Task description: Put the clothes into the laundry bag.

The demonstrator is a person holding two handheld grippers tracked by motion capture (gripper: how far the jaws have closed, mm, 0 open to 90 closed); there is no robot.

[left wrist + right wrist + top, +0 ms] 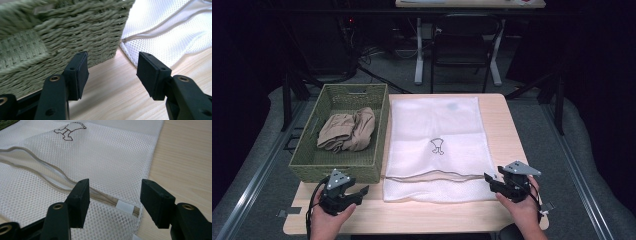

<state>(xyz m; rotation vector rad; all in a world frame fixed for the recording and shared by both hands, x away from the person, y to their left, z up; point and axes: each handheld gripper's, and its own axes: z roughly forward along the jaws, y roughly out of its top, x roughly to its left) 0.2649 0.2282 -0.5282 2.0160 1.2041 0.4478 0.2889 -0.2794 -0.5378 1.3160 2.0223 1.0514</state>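
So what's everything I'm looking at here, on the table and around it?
table: one, light wood, centre
basket: one, green woven, table's left side
cloth: one bundle, tan, inside the basket
mesh bag: one, white, small dark motif, flat beside the basket, zipper partly open near the front
chair: one, dark, behind the table
second table: one, light top, far back
left gripper: one, black, open, front left near the basket
right gripper: one, black, open, at the bag's front right corner
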